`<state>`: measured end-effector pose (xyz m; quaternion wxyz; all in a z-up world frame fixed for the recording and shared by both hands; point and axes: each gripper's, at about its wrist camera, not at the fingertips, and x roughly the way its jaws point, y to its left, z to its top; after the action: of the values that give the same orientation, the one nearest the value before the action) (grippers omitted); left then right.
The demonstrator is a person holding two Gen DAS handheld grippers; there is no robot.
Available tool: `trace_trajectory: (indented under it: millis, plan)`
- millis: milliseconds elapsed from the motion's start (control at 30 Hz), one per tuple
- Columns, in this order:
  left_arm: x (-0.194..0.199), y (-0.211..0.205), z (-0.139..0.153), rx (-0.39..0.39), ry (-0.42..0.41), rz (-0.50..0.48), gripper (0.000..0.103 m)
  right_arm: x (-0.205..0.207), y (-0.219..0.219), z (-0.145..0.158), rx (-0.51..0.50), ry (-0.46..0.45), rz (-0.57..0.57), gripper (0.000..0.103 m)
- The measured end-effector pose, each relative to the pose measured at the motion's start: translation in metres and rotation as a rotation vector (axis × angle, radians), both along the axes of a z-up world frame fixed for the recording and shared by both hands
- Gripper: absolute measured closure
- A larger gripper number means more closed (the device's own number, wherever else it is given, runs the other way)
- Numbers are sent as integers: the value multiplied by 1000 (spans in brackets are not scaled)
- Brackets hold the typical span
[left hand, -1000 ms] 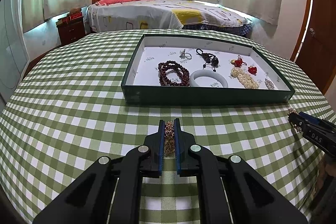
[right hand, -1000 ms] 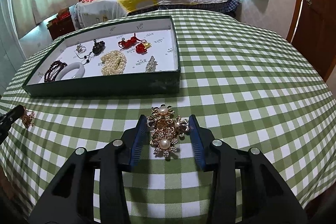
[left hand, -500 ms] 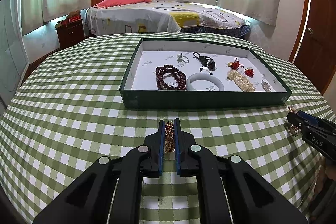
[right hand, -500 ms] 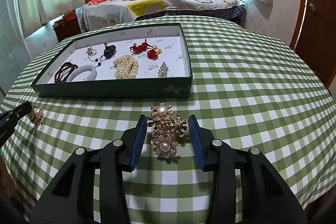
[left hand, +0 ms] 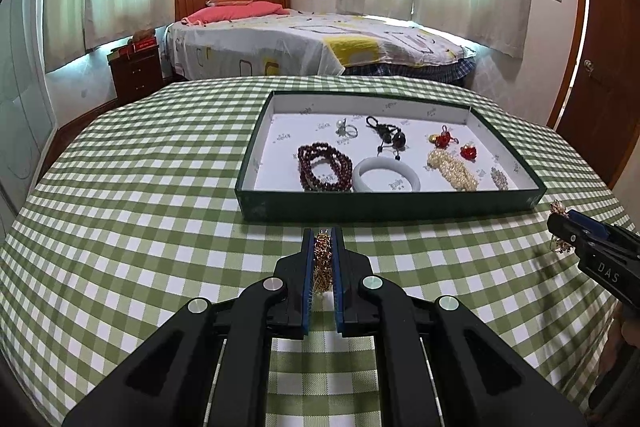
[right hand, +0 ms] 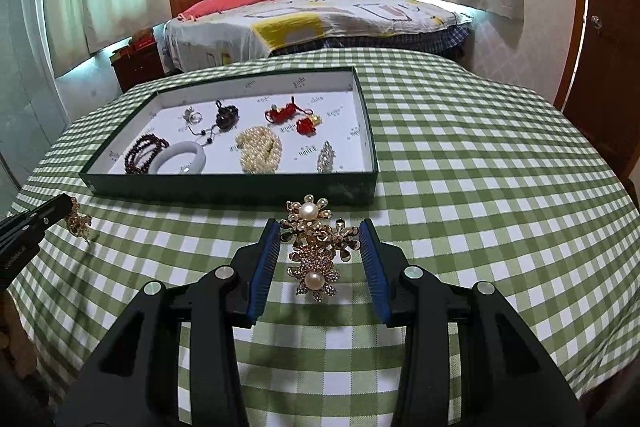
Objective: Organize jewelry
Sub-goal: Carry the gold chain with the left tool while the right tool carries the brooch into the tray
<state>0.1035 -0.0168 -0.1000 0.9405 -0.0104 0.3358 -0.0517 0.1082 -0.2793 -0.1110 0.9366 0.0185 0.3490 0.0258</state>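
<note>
Two hand-held grippers are up over the green-and-white checked tabletop [left hand: 140, 187]. The left hand-held gripper [left hand: 323, 247] is pinched tight on a small gold filigree ornament [left hand: 322, 261], held edge-on between the blue pads. The right hand-held gripper [right hand: 319, 239] clamps a gold flower brooch with two pearls [right hand: 314, 247] (its petals reach both pads). Just beyond sits the shallow dark green tray with a white lining [right hand: 224, 191], holding a dark red bead bracelet [left hand: 324, 167], a white bangle [left hand: 386, 181] and a pearl strand [right hand: 259, 149].
</note>
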Motion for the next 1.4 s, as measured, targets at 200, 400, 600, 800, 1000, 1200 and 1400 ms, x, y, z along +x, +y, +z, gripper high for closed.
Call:
trace_trajectory:
  millis: [200,400,600,800,1000,1200,1400]
  plan:
    - [-1,3,15,-12,-28,4,94,-5,3,14,10,-33,13,63]
    - [0,2,34,-25,-67,1,94,-5,8,32,22,-70,29,63]
    - [9,-2,57,-31,-123,-15,94,3,15,52,27,-114,53,63]
    - [28,-4,73,-28,-169,-25,94,24,21,68,40,-144,74,63]
    - [60,-7,84,-21,-205,-27,94,55,25,79,34,-169,84,63]
    - [97,-8,85,-23,-209,-24,94,91,25,81,30,-176,86,63]
    - [137,-14,71,6,-187,-19,94,132,22,71,14,-158,79,63]
